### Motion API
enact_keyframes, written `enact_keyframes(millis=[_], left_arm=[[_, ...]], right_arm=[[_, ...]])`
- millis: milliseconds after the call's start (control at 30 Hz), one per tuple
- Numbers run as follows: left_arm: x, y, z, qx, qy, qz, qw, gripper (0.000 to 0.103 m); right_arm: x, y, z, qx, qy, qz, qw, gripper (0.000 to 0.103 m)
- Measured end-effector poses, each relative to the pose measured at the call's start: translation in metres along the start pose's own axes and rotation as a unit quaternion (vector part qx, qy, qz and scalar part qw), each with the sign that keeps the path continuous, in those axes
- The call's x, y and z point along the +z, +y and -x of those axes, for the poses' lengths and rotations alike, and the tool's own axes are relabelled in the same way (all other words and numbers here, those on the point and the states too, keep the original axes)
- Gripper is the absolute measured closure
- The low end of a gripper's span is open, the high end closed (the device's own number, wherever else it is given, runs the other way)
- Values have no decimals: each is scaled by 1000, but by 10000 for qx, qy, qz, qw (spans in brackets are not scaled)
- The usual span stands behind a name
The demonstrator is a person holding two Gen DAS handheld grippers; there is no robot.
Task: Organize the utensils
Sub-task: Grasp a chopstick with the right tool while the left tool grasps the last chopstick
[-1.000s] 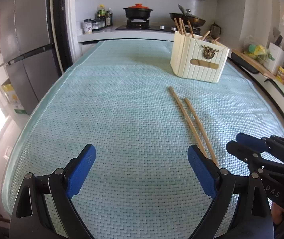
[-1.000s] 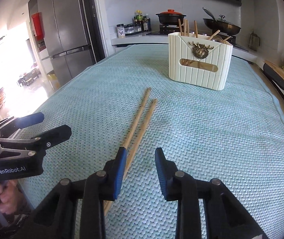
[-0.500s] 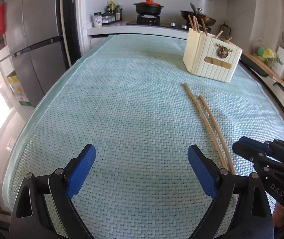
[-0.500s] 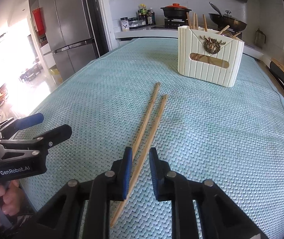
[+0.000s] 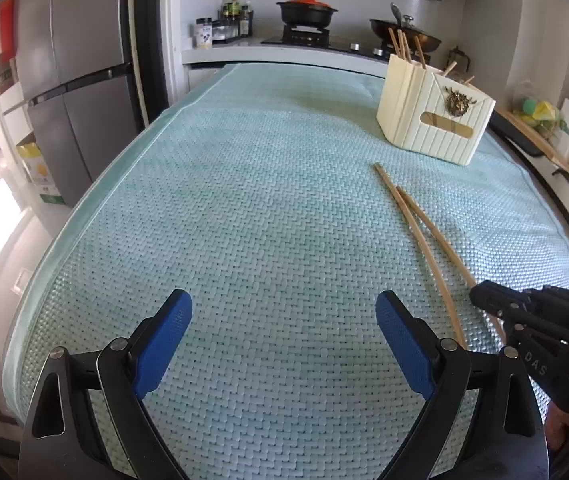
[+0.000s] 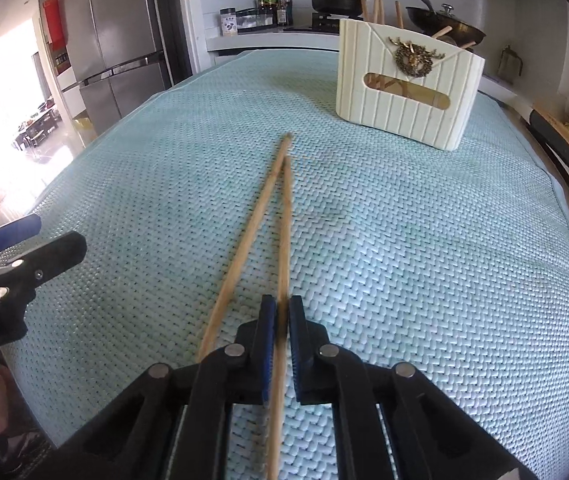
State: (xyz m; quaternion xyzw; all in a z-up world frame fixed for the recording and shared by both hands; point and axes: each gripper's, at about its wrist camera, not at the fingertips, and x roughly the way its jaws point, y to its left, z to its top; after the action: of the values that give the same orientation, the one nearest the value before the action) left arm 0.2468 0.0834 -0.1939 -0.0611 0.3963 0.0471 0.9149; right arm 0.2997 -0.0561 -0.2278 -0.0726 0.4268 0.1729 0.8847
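Note:
Two wooden chopsticks lie on the teal woven mat (image 6: 404, 240). My right gripper (image 6: 280, 312) is shut on the right chopstick (image 6: 284, 216) near its near end. The left chopstick (image 6: 250, 232) lies loose beside it, their far tips touching. Both show in the left wrist view, the held chopstick (image 5: 434, 236) and the loose chopstick (image 5: 412, 224), with the right gripper (image 5: 484, 300) at their near end. A cream ribbed utensil holder (image 6: 404, 92) with several chopsticks inside stands beyond them; it also shows in the left wrist view (image 5: 432, 120). My left gripper (image 5: 284, 332) is open and empty over the mat.
A grey fridge (image 5: 72, 80) stands left of the table. A stove counter with a black pot (image 5: 306, 10), a wok (image 5: 404, 36) and spice bottles (image 5: 232, 20) lies behind. A side counter with clutter (image 5: 544, 128) runs along the right edge.
My right gripper moved forward and closed on the right chopstick, which has swung so its far tip meets the other's. My left gripper stayed open and drifted slightly.

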Motion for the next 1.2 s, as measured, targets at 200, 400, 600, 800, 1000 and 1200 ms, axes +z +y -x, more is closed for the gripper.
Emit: enact_keyframes(millis=[200,400,600,800,1000,1200], left_arm=[[1,-3,-5,-70,51,-28,10000,9],[4,-20,-12,-376,170,-195,9990,9],[19,-45,-18,-924,330,-413,9943,9],[30,-77,-41,-870,496,-945,9905,9],[44,-87,-81,-784,886,-908,9888,11],[71,-93,-107,-675,973,-850,9893,16]], right_arm=[[-17,-36,15,-553,-19,-456,9974,96],[-31,-66,23,-734,58,-702,9948,94],[-28,-75,24,-436,-16,-734,9964,71],[-14,-84,13,-399,78,-633,9972,71],[3,-85,-4,-313,231,-208,9990,74],[33,-93,-26,-111,341,-75,9993,80]])
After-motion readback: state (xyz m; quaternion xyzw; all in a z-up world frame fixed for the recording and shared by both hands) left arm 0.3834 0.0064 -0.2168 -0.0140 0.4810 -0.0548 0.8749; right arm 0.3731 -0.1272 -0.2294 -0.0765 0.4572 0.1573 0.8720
